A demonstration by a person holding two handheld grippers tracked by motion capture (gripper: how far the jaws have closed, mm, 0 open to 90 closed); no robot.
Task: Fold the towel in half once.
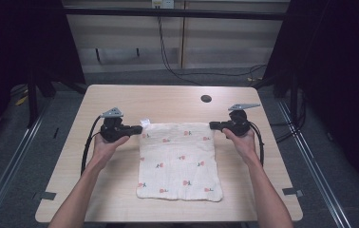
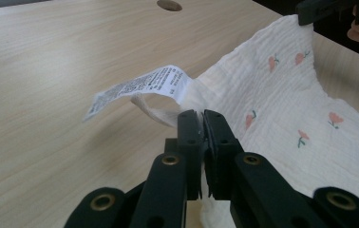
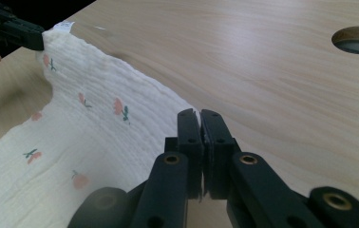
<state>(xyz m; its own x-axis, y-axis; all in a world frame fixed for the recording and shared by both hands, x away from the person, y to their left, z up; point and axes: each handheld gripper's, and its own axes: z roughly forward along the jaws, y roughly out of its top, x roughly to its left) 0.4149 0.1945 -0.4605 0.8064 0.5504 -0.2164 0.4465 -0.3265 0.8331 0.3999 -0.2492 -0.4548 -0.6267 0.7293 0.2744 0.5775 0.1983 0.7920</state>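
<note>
A cream cloth (image 1: 178,159) printed with small red flowers lies spread on the wooden table (image 1: 120,97). My left gripper (image 1: 139,128) is shut on the cloth's far left corner, beside a white care label (image 2: 139,88). My right gripper (image 1: 212,125) is shut on the far right corner. In the left gripper view the jaws of my left gripper (image 2: 202,115) pinch the cloth (image 2: 282,95) edge, lifted off the table. In the right gripper view my right gripper (image 3: 200,115) pinches the cloth (image 3: 73,133) the same way, with the other gripper (image 3: 11,31) at the far corner.
A round cable hole (image 1: 206,99) sits in the table behind the cloth, towards the right. Bare wood lies to both sides of the cloth and behind it. Dark floor and metal rails (image 1: 6,166) surround the table.
</note>
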